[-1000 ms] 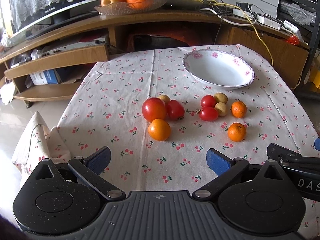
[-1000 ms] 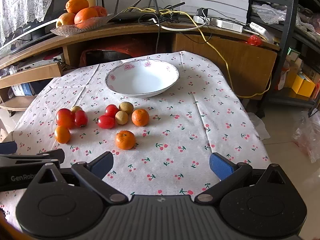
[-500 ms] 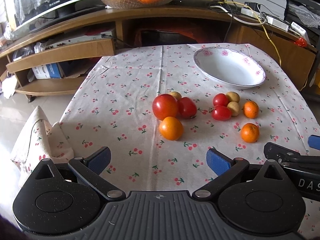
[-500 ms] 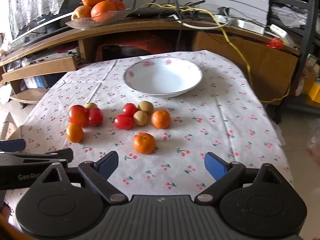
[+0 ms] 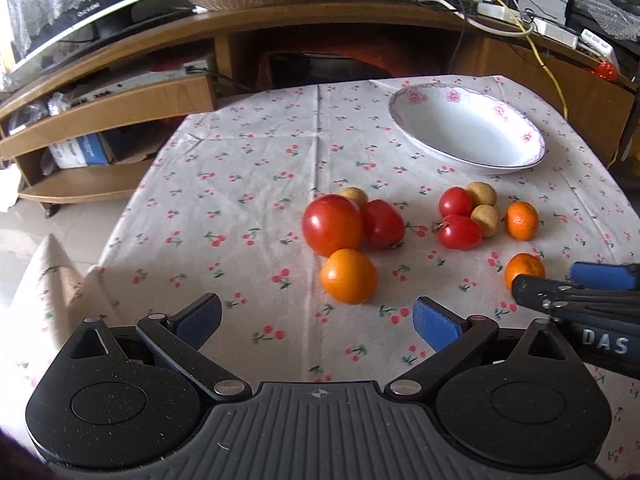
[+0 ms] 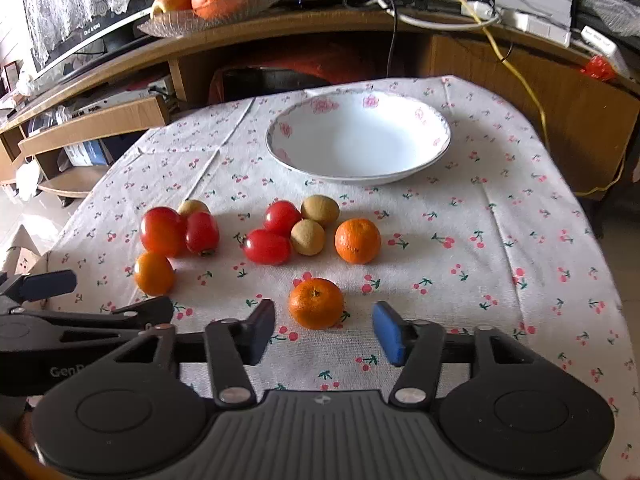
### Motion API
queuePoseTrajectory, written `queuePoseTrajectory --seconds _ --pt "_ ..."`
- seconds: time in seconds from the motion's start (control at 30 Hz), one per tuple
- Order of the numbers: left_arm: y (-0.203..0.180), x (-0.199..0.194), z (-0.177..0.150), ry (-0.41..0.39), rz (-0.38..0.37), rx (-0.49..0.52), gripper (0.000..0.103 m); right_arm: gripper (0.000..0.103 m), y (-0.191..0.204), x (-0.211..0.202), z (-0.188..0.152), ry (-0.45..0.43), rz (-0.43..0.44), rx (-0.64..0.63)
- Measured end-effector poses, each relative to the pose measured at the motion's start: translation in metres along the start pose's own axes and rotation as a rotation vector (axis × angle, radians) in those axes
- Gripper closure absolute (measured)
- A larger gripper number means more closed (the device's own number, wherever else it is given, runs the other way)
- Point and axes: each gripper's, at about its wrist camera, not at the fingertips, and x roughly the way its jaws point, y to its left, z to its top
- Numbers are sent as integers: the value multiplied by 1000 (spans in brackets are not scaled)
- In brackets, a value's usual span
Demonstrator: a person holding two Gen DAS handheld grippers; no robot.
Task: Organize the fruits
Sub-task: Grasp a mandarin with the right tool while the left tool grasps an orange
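Note:
On the cherry-print tablecloth lie red tomatoes (image 6: 162,231), small brown fruits (image 6: 307,237) and several mandarins. A white bowl (image 6: 434,151) with pink flowers stands empty behind them. My right gripper (image 6: 324,334) is open, its blue pads just short of either side of the nearest mandarin (image 6: 316,303), nothing held. My left gripper (image 5: 316,318) is open just in front of another mandarin (image 5: 349,276), beside a big tomato (image 5: 332,224). In the left wrist view the bowl (image 5: 532,136) is at the back right and the right gripper's fingers (image 5: 600,276) enter from the right.
Behind the table runs a wooden TV stand (image 6: 360,24) with a glass dish of oranges (image 6: 208,0), cables and a power strip (image 6: 520,20). The cloth's left edge (image 5: 104,248) drops toward the tiled floor. Shelving stands at the far right.
Both grippers have moved forward and down toward the fruit. The right gripper's fingers have narrowed and now sit just before the nearest mandarin; the left one has come close to its mandarin.

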Motion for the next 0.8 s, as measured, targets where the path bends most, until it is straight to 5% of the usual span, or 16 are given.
queuePoseTrajectory --seconds 0.23,0.43,0.8 --pt "-5 17 7 0 -43 -4 1 68 -2 11 -3 37 31 -29" --pt "-8 38 11 24 -64 -14 8 72 -6 9 -3 41 48 -20" --pt "-5 42 6 4 -13 -37 0 74 -9 6 -6 46 63 -7"
